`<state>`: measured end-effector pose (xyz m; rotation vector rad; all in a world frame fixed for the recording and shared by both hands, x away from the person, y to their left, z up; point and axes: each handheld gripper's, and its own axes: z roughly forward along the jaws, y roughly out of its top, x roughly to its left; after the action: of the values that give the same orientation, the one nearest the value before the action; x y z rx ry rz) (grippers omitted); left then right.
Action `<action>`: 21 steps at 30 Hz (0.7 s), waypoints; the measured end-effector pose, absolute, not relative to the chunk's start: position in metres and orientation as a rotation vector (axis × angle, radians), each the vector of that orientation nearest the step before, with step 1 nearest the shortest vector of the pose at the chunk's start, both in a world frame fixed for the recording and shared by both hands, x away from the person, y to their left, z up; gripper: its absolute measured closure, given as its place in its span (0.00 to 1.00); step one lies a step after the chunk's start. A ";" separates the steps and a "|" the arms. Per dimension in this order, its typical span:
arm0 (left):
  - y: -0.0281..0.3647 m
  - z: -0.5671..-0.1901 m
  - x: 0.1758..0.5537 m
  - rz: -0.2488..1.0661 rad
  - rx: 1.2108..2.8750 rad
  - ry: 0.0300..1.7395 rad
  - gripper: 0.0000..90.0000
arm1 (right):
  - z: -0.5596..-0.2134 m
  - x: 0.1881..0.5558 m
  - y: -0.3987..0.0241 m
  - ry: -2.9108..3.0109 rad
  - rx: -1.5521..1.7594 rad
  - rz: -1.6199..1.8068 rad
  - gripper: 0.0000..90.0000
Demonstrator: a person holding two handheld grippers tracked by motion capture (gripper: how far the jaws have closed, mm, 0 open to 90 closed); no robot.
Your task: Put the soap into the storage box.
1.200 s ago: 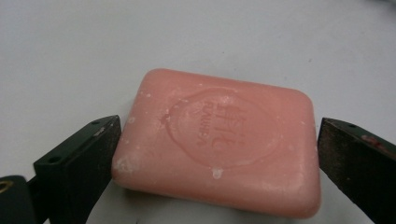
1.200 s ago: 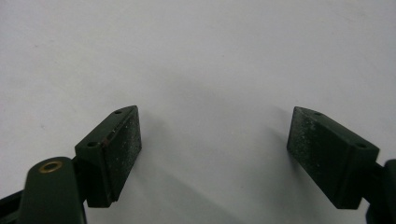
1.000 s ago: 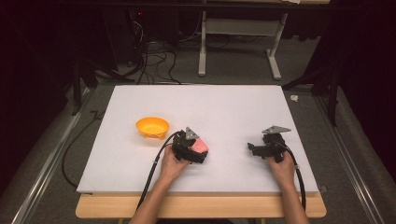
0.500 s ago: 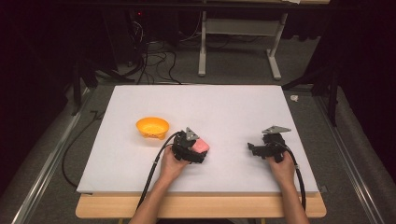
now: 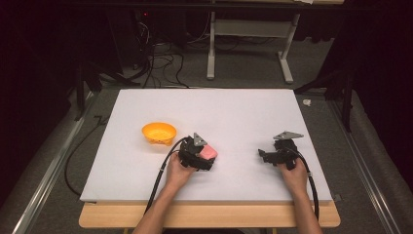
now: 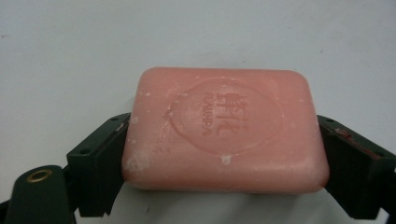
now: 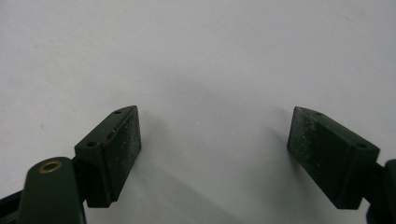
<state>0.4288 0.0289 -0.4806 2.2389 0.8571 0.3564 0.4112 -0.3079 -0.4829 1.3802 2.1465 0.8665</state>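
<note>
A: Start with the pink soap bar (image 6: 224, 133). Where is it?

B: Between the jaws of the left gripper (image 5: 197, 157), one jaw pressed to each short end. In the left gripper view it lies flat, stamped face up, with the white board (image 5: 234, 107) right beneath it. I judge it is resting on the board or barely off it; the pictures do not settle which.

A: Has anything moved in the last second?

B: Nothing I can find. From the high view the soap, both hands and the orange bowl (image 5: 159, 132) sit just where they were a second ago and half a second ago. The grip is set, but the lift has not begun.

A: What does that mean for the job?

B: My guess is that the bar is meant for the bowl, which stands near the left gripper, up and to its left. The grasp looks done; the carry is what remains. Soap is slick, so a hold on the ends alone could slip if the hand tilts.

A: And the other hand?

B: The right gripper (image 5: 277, 155) rests well apart on the right of the board, its jaws spread wide over bare white surface, holding nothing.
</note>
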 end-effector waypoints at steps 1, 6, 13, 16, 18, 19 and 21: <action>0.030 -0.480 0.429 0.357 2.238 0.858 0.15 | -0.483 0.411 -0.308 2.146 1.383 0.867 0.20; 0.033 -0.474 0.427 0.354 2.210 0.865 0.15 | -0.483 0.411 -0.308 2.146 1.383 0.867 0.20; 0.037 -0.466 0.423 0.356 2.187 0.861 0.15 | -0.483 0.411 -0.308 2.145 1.384 0.867 0.20; 0.037 -0.464 0.421 0.358 2.184 0.854 0.15 | -0.483 0.411 -0.308 2.145 1.385 0.868 0.20; 0.037 -0.463 0.420 0.360 2.182 0.849 0.15 | -0.483 0.411 -0.308 2.146 1.385 0.867 0.20; 0.038 -0.462 0.420 0.362 2.181 0.845 0.15 | -0.483 0.411 -0.308 2.145 1.385 0.867 0.20; 0.038 -0.461 0.418 0.365 2.179 0.843 0.15 | -0.483 0.411 -0.308 2.145 1.386 0.867 0.20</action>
<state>0.4183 0.0376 -0.4610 2.1790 0.8429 0.3649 0.4111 -0.3076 -0.4827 1.3858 2.1452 0.8673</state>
